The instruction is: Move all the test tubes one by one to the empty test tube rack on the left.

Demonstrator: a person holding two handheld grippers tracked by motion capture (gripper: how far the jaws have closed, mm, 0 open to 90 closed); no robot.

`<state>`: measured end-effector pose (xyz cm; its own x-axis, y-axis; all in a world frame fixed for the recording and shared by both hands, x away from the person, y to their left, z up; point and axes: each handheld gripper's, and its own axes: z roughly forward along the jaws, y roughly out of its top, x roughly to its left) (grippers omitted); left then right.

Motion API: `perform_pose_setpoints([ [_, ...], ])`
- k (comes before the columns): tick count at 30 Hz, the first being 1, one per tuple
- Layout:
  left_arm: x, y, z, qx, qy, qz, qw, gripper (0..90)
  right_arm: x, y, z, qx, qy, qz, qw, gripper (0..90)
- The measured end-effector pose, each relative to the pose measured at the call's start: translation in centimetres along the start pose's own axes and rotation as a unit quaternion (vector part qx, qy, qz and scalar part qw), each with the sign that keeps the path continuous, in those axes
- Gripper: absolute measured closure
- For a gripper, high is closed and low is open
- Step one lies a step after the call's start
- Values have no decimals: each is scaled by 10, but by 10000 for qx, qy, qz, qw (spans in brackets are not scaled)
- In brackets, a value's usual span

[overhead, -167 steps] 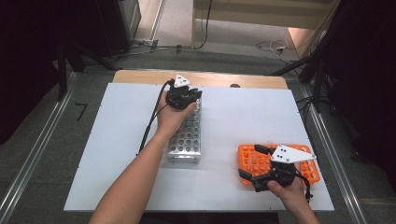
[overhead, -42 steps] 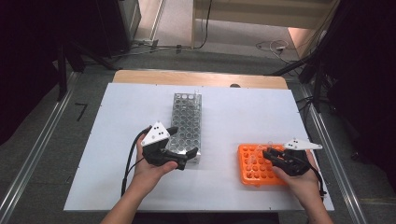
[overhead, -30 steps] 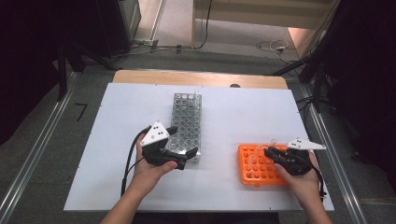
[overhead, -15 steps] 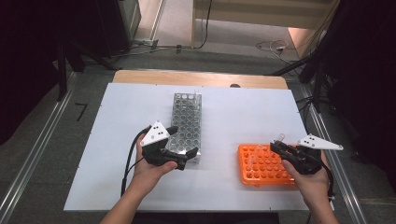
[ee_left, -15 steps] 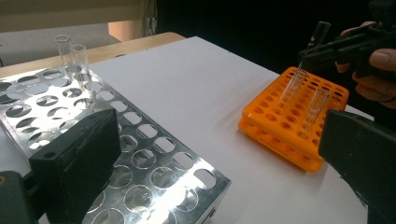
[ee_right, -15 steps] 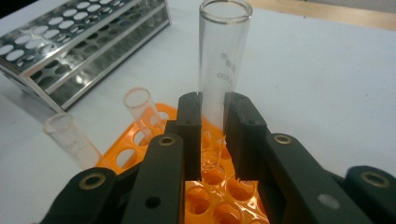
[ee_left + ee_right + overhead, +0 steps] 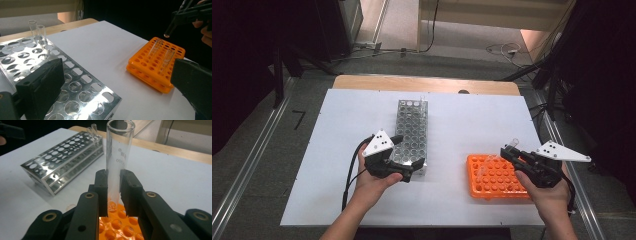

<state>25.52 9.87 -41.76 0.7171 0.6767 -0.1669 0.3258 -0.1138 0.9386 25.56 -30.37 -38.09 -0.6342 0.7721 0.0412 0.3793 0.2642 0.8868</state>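
A silver metal rack [image 7: 412, 131] lies mid-table, with two glass tubes [image 7: 37, 29] standing at its far end. At the front right sits an orange rack [image 7: 497, 176] with two tubes [image 7: 162, 51] upright in it. My right gripper [image 7: 506, 152] hovers over that rack's far right edge, shut on a clear glass test tube [image 7: 117, 157] held upright, its round bottom just above the orange holes [image 7: 117, 225]. My left gripper [image 7: 408, 154] rests at the metal rack's near end [image 7: 75, 85], jaws wide open and holding nothing.
The white tabletop [image 7: 472, 120] has free room between the two racks and to the left of the metal one. A wooden strip [image 7: 427, 84] borders the far edge. Dark floor and cables lie beyond it.
My right gripper has lifted off the orange rack with a tube and drifted right. Earlier my left gripper came from the metal rack's far end to its near end, where it now stays still.
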Motion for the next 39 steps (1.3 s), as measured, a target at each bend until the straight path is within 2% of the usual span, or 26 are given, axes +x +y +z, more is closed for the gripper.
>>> perform_pose_setpoints([
  [9, -5, 2, 1, 28, -109, 48, 9999, 0, 33, 7, 12, 36, 343, -288, 9990, 741],
  [18, -11, 4, 2, 44, -275, 93, 9996, 0, 55, 1, 33, 201, 667, -413, 9967, 741],
  [28, -20, 7, 4, -19, -490, 94, 9988, 10, 75, -6, 52, 372, 902, -554, 9937, 741],
  [36, -29, 8, 8, 34, -640, 140, 9978, 60, 87, -8, 62, 456, 1048, -647, 9913, 741],
  [39, -35, 7, 12, 102, -702, 175, 9973, 107, 91, -9, 66, 486, 1102, -710, 9902, 741],
])
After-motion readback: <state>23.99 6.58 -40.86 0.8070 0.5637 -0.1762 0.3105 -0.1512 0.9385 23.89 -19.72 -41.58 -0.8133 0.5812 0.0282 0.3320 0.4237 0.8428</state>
